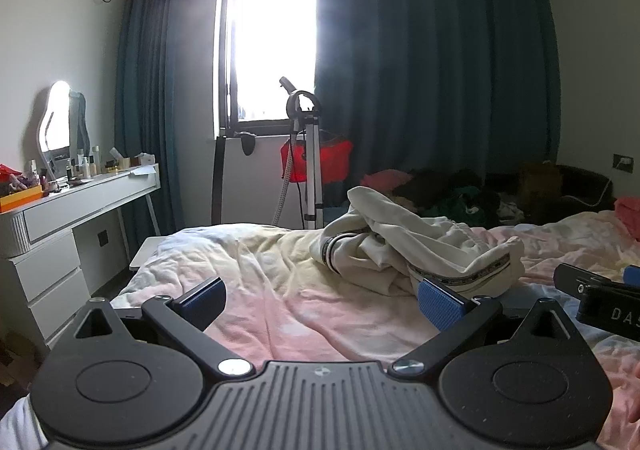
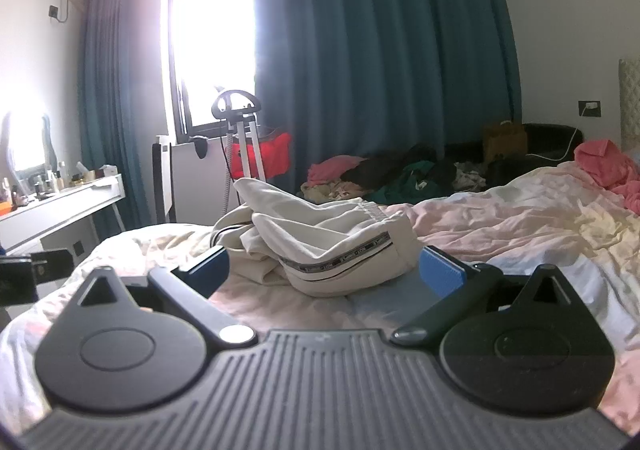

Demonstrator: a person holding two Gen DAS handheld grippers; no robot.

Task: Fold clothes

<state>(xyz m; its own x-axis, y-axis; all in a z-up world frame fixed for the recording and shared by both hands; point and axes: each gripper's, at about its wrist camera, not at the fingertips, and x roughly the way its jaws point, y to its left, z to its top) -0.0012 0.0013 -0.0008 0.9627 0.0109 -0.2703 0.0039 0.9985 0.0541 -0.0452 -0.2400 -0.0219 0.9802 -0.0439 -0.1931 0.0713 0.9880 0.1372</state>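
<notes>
A crumpled cream-white garment (image 1: 404, 246) with a dark lettered stripe lies in a heap on the bed's pink and pale yellow sheet (image 1: 280, 290). It also shows in the right wrist view (image 2: 320, 246). My left gripper (image 1: 320, 302) is open and empty, low over the sheet, with the heap just ahead to the right. My right gripper (image 2: 324, 270) is open and empty, its fingers on either side of the heap's near edge. The right gripper also shows at the right edge of the left wrist view (image 1: 600, 290).
A white dressing table (image 1: 80, 205) with a lit mirror and bottles stands at the left. A garment steamer stand (image 1: 308, 153) and a red bag are by the window. A pile of dark, green and pink clothes (image 2: 392, 173) lies beyond the bed. Pink cloth (image 2: 608, 165) lies at the right.
</notes>
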